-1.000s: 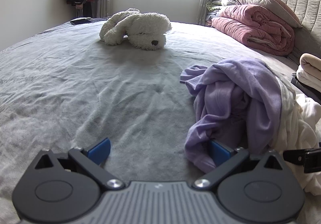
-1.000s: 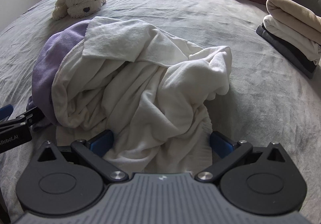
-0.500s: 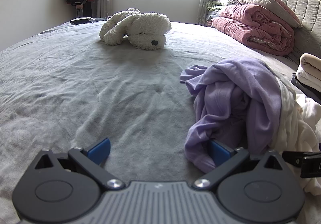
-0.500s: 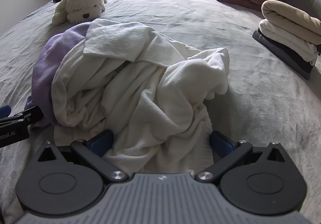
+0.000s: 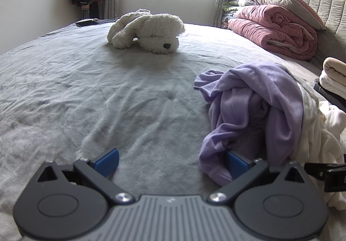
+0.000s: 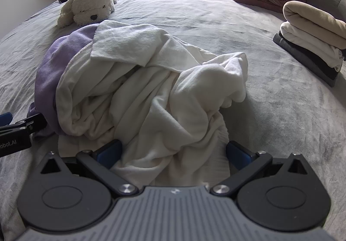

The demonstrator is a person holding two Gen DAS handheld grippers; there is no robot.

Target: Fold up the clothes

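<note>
Only right view shows folded stack (image 6: 311,44); both claws, left claw (image 5: 170,162) and right claw (image 6: 174,151), gape wide.

Low wrist views, shared clothes pile (image 5: 259,111)

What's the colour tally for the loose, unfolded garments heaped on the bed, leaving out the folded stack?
Purple garment: 1
White garment: 1, as far as the heap shows; its folds could hide another
Total: 2
Both lie tangled together on the grey bed.
</note>
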